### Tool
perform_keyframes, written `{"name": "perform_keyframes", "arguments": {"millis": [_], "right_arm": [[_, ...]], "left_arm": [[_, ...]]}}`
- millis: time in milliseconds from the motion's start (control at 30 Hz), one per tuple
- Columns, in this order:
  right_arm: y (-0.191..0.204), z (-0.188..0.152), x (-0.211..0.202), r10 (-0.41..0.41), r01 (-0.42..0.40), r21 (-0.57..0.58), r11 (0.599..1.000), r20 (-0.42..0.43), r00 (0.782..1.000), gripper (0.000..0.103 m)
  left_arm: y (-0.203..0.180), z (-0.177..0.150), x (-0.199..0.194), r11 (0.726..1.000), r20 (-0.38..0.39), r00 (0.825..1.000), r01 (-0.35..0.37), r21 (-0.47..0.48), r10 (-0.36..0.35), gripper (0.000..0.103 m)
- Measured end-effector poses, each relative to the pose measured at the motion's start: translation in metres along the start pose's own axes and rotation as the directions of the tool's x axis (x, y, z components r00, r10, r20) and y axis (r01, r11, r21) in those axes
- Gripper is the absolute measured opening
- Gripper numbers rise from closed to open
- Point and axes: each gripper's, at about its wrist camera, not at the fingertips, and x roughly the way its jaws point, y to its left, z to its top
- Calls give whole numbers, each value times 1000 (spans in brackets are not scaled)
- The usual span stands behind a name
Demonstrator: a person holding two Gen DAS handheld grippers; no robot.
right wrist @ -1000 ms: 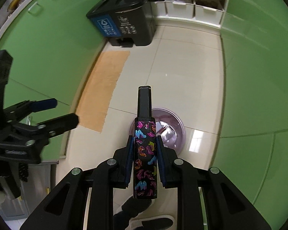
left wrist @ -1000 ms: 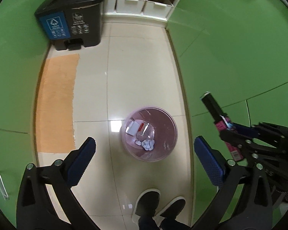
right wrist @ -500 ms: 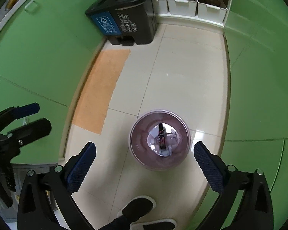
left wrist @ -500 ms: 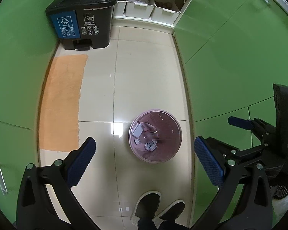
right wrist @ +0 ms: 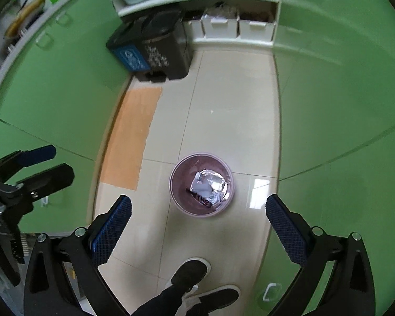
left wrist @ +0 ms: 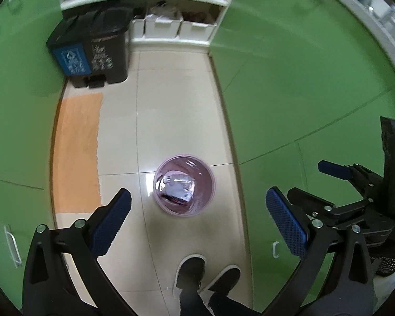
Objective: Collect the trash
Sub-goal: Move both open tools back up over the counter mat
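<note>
Pink plastic, the small bin (left wrist: 184, 187) stands on the tiled floor (left wrist: 171, 105) between our green cabinets (left wrist: 289, 92), with crumpled trash (right wrist: 207, 187) lying inside it. We hold the left tool (left wrist: 197, 220) and the right tool (right wrist: 198, 222) above it, each with its blue pads (right wrist: 112, 227) spread wide and gripping nothing. Our dark shoes (left wrist: 191, 273) show below, and a black pedal bin (left wrist: 92, 50) stands by the shelves.
</note>
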Motion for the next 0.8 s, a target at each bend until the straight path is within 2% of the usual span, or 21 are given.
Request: {"name": "perform_keyframes", "arguments": {"millis": [100,233,367,500,567,767,800], "right_arm": [[0,-3,-50,-3,2,24,1000,35,999,98],[1,-10,-143,-17,10,63,998,111,994,98],[1,-19,-231,-46,23,114,993,200,979,98],[-8,-38,-312,-102,48,182,982,295,950,98],[-13,-47,-338,-134,63,218,974,330,934,98],[-44,-91,-408,-267,110,371,922,405,875,98],[-52,-100,-419,-293,119,399,909,410,864,98]], "left_arm": [[-25,5,-41,1000,11,1000,14,26,-14,100],[-56,11,-103,997,36,999,22,74,-24,100],[-93,20,-169,989,74,996,45,142,-56,100],[-132,28,-222,971,118,988,68,227,-97,100],[-151,33,-242,958,139,982,83,273,-125,100],[-218,38,-279,896,156,961,144,419,-227,100],[-233,38,-283,877,149,957,158,454,-249,100]]}}
